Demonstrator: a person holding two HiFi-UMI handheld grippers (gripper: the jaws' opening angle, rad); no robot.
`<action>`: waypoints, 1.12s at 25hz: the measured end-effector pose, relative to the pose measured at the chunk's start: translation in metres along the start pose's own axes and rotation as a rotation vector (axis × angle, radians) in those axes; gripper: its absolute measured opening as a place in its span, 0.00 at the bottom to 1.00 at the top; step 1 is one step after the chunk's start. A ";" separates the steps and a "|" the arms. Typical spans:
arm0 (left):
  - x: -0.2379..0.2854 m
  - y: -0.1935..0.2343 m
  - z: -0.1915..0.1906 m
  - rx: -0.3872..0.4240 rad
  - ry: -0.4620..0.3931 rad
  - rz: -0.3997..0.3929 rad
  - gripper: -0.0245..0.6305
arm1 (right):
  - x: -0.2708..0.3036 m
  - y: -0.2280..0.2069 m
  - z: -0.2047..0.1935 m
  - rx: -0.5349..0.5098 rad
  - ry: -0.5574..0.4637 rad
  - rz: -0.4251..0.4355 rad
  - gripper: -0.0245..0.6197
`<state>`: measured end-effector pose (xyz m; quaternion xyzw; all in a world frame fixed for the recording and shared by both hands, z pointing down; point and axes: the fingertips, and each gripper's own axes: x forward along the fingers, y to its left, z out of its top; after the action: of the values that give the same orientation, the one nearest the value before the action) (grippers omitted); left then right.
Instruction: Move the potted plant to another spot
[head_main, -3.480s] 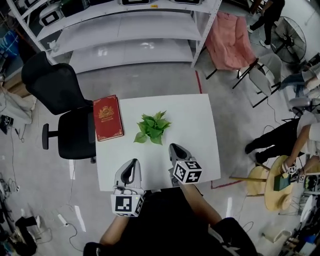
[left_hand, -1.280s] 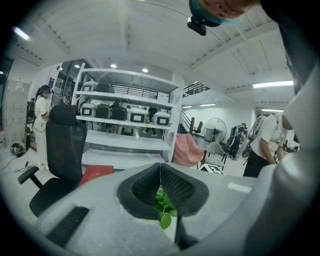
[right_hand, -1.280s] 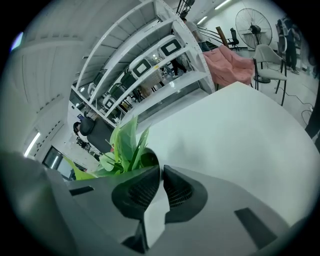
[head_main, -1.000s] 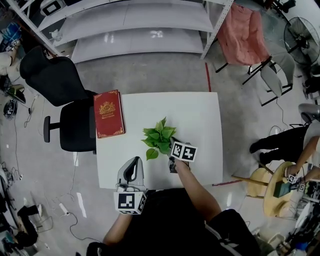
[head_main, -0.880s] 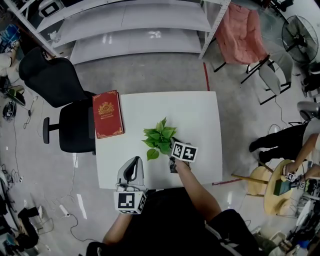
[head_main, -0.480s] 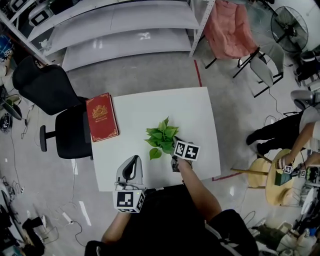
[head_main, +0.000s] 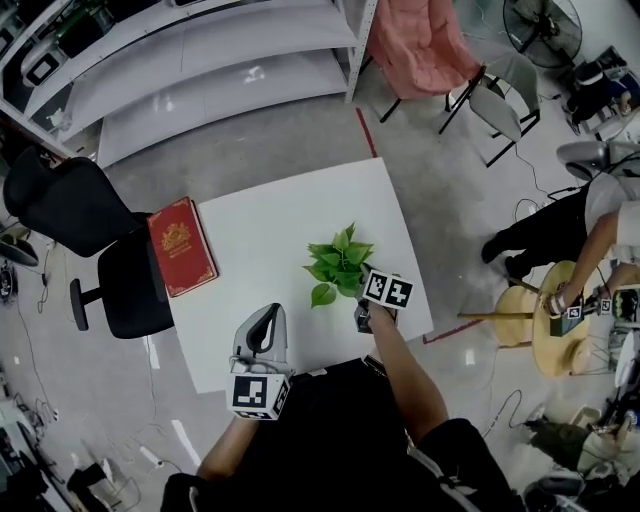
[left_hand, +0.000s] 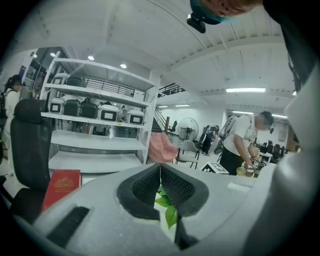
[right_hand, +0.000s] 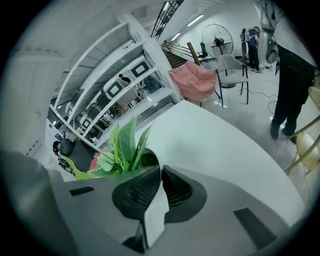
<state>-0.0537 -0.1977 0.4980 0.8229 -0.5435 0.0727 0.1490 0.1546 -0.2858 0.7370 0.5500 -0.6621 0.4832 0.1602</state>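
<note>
The potted plant (head_main: 340, 262), green leaves in a dark pot, stands toward the right side of the white table (head_main: 270, 220). My right gripper (head_main: 360, 298) is just in front of it, marker cube up, jaws shut on the pot's rim. In the right gripper view the leaves (right_hand: 122, 147) rise just beyond the right gripper (right_hand: 161, 169), whose jaws pinch the dark rim. My left gripper (head_main: 262, 325) hovers at the table's near edge, shut and holding nothing. In the left gripper view a leaf (left_hand: 167, 210) shows below the left gripper (left_hand: 160, 167), whose jaws touch.
A red book (head_main: 180, 245) lies at the table's left edge, beside a black office chair (head_main: 90, 250). Grey shelving (head_main: 200, 60) stands behind. A pink folding chair (head_main: 415, 45) is at the back right. To the right, a person (head_main: 560, 230) stands by a round wooden stool (head_main: 560, 330).
My right gripper reached the plant and shut on the pot. The plant has moved with it from the table's middle toward the right side. The left gripper stayed at the near edge.
</note>
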 end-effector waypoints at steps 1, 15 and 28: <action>0.003 -0.004 0.000 0.001 0.003 -0.014 0.06 | -0.004 -0.008 0.003 0.015 -0.008 -0.008 0.08; 0.045 -0.065 0.004 0.059 0.034 -0.209 0.06 | -0.040 -0.093 0.037 0.157 -0.088 -0.079 0.08; 0.054 -0.070 -0.002 0.055 0.057 -0.211 0.06 | -0.040 -0.111 0.050 0.176 -0.102 -0.076 0.08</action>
<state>0.0317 -0.2187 0.5039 0.8769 -0.4472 0.0951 0.1487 0.2824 -0.2961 0.7349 0.6105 -0.6030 0.5045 0.0956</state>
